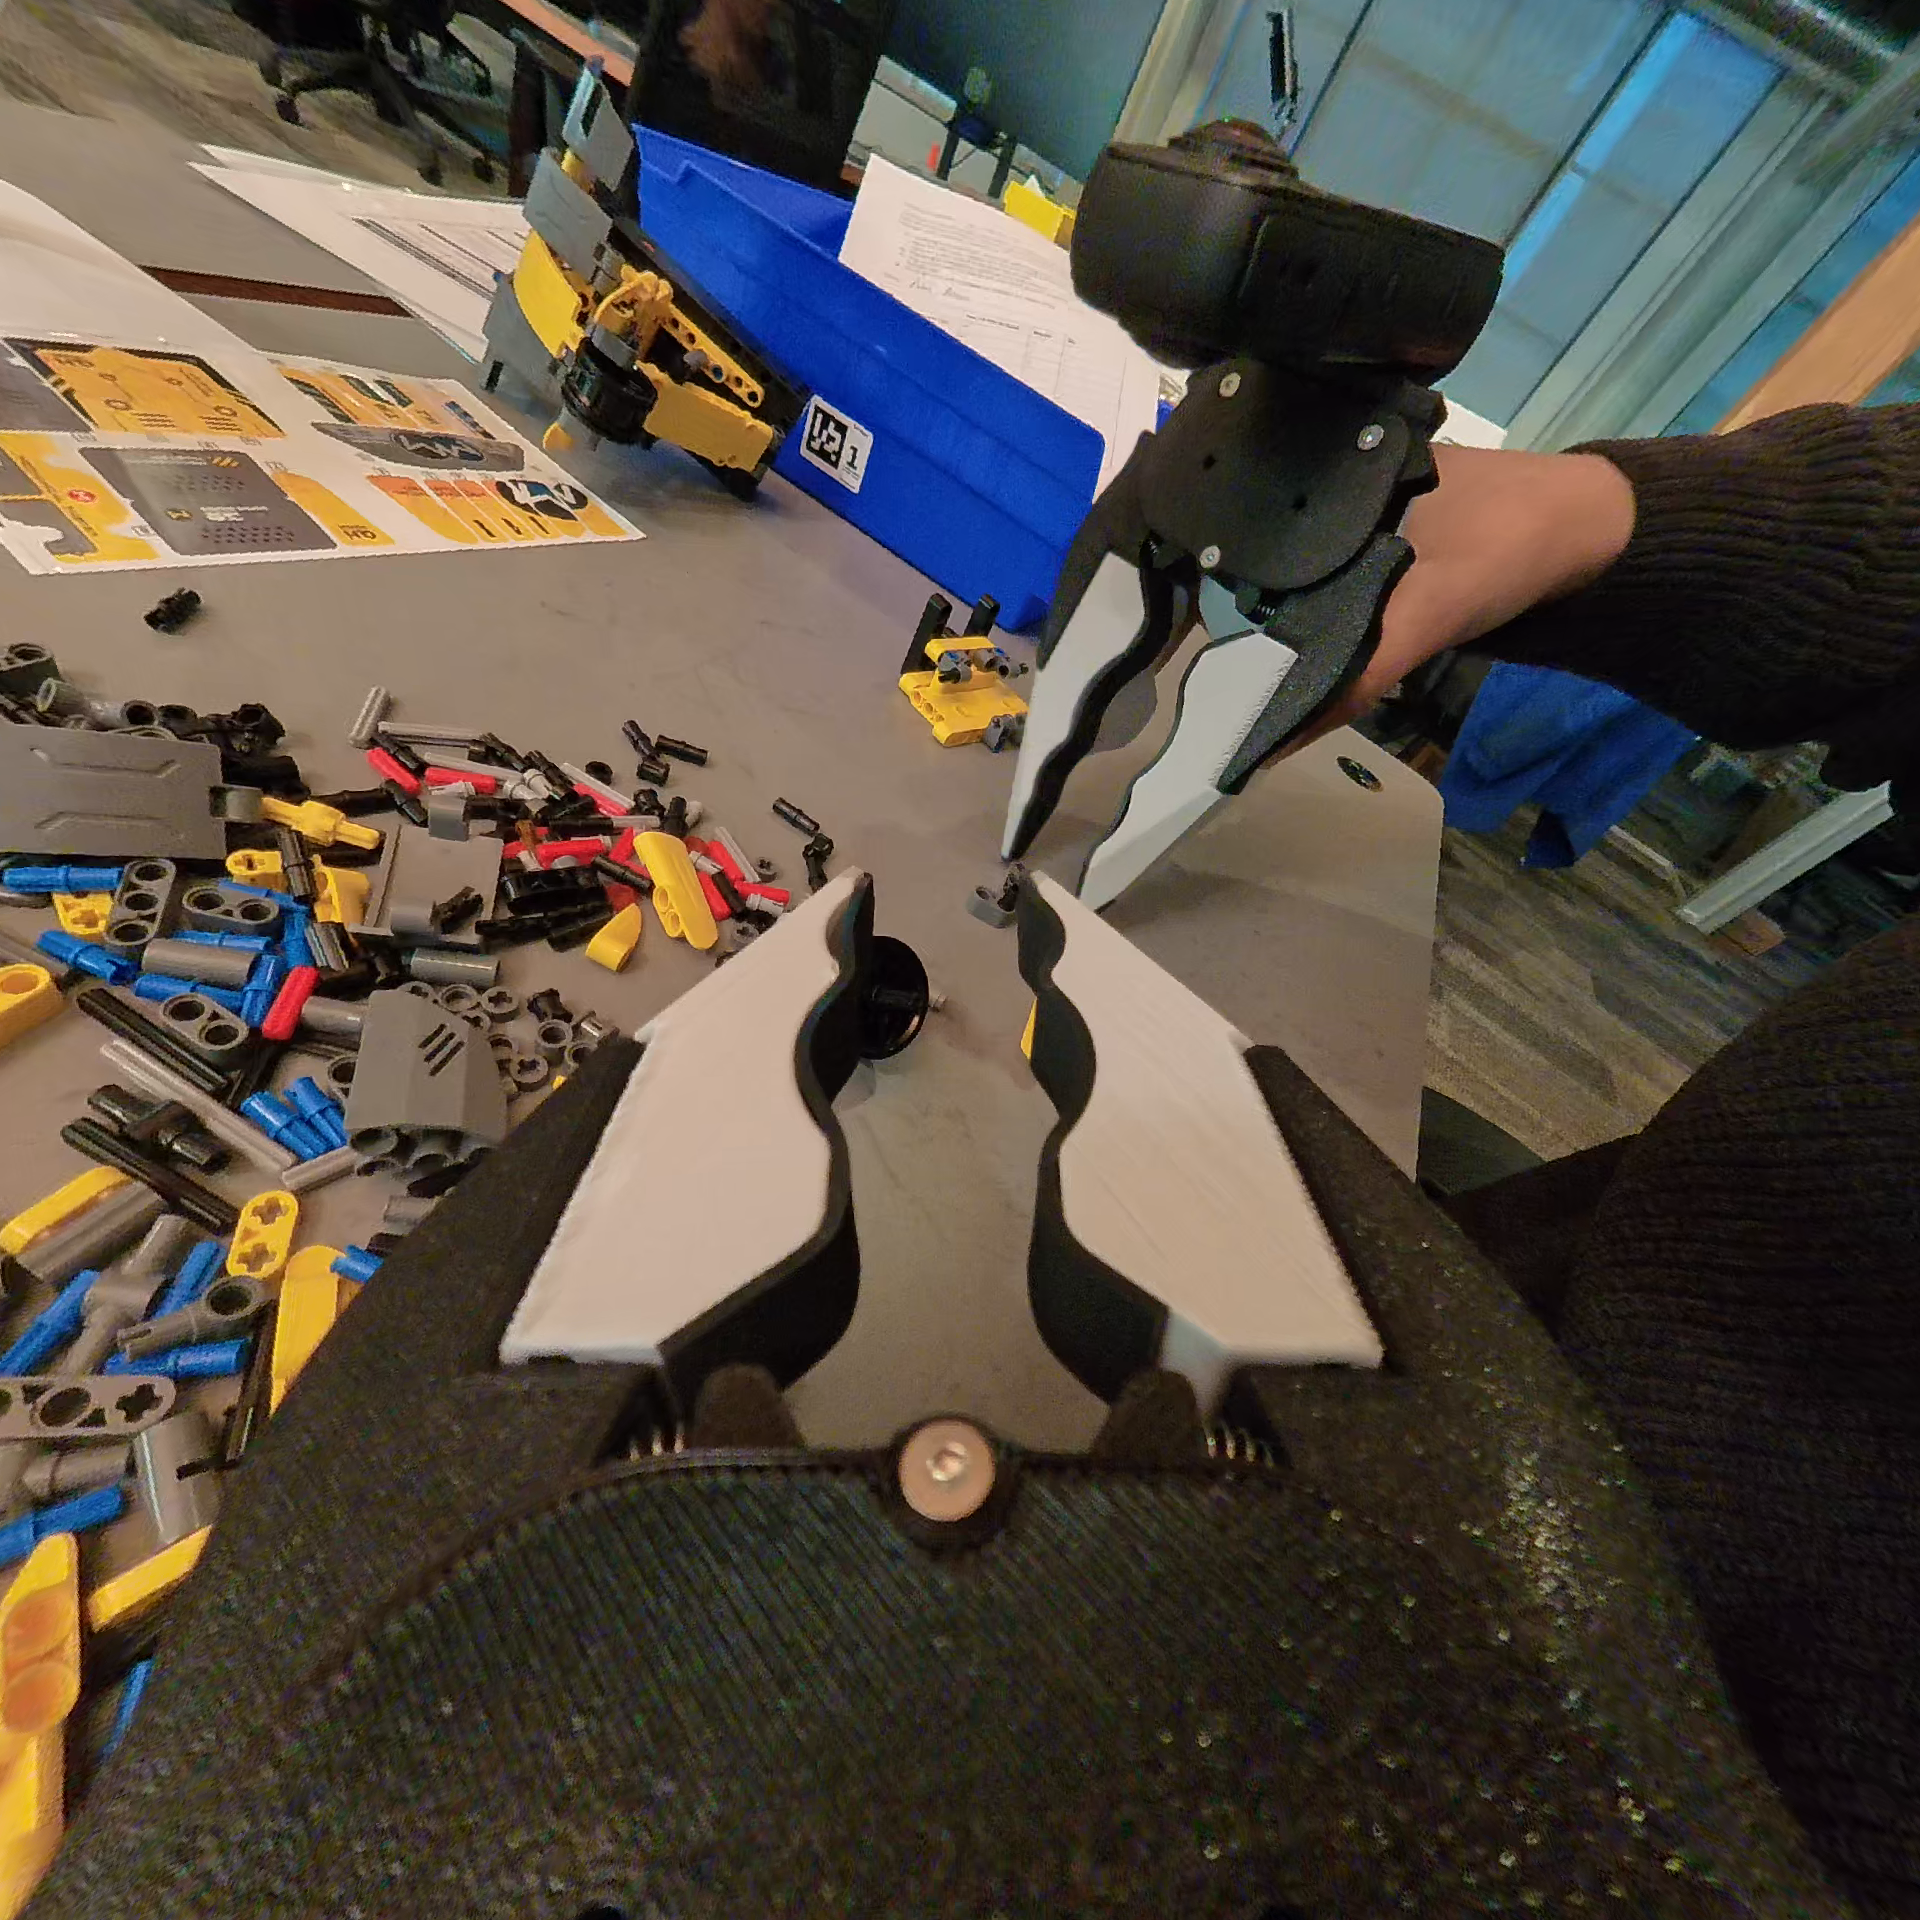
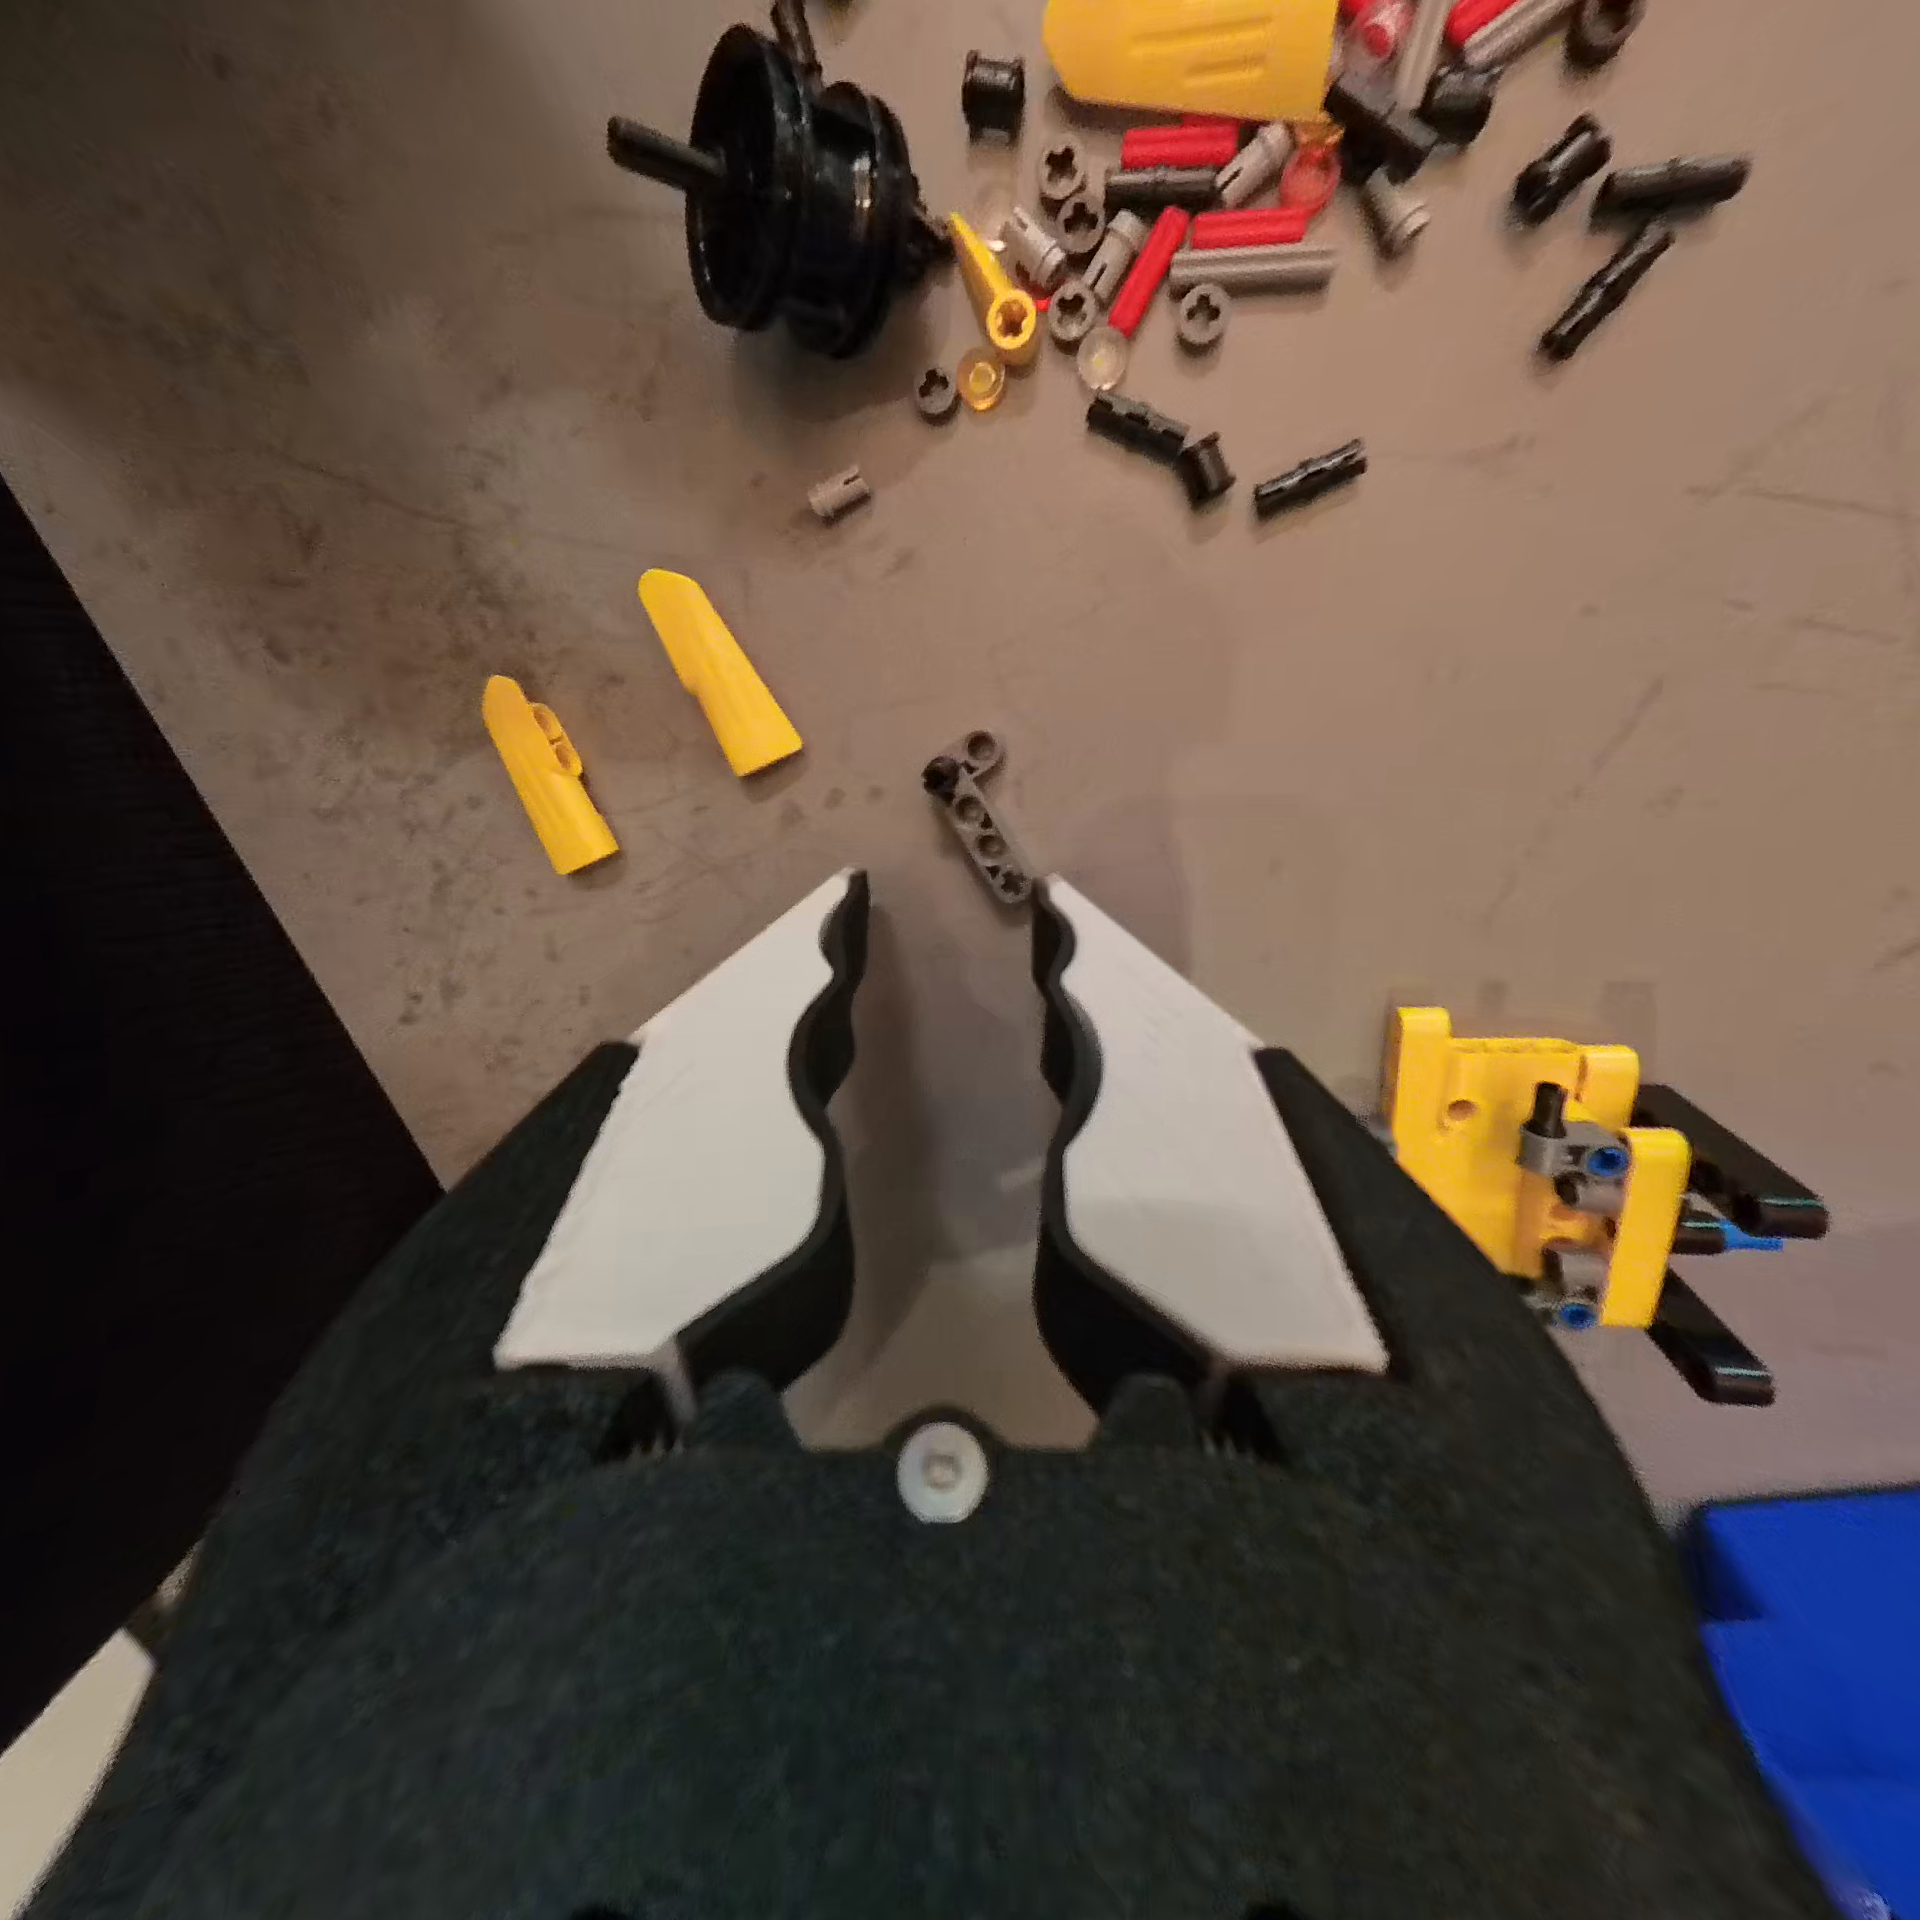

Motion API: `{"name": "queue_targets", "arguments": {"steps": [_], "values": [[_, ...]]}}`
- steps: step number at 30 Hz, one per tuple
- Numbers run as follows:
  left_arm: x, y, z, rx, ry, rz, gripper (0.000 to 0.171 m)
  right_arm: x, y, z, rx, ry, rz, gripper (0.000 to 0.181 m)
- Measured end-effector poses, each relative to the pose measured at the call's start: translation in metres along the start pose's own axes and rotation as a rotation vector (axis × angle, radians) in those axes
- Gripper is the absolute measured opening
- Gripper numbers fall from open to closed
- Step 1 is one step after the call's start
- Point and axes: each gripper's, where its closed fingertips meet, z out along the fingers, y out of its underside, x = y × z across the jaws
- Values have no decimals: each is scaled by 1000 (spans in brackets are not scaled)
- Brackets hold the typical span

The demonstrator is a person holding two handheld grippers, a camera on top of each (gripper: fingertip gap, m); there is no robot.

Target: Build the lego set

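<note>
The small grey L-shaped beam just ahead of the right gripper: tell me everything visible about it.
The grey L-shaped beam is a thin plastic building-set piece with a row of round holes, a short foot at its far end and a black pin beside that foot. It lies flat on the grey table, slanted. Its near end sits at the tip of the right gripper, whose jaws are open; actual contact cannot be told. In the left wrist view it lies just beyond the left gripper, which is also open.

Office: swivel chairs point(image 1: 343, 62), papers point(image 1: 997, 270) and glass partitions point(image 1: 1538, 208) behind table point(image 1: 727, 623).
</note>
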Motion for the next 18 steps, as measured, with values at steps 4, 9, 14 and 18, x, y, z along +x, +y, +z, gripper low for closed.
{"name": "queue_targets", "arguments": {"steps": [4, 9, 14, 18], "values": [[0, 0, 0, 1, 1, 0, 23, -3, 0, -1, -8, -38, 17, 29], [0, 0, 0, 1, 2, 1, 23, 17, -30, -13, 135, 44, 0, 28], [0, 0, 0, 1, 3, 0, 23, 48, -53, -13, 202, 207, -111, 23], [0, 0, 0, 0, 5, -2, 23, 52, -60, -2, 176, 204, -231, 24]]}}
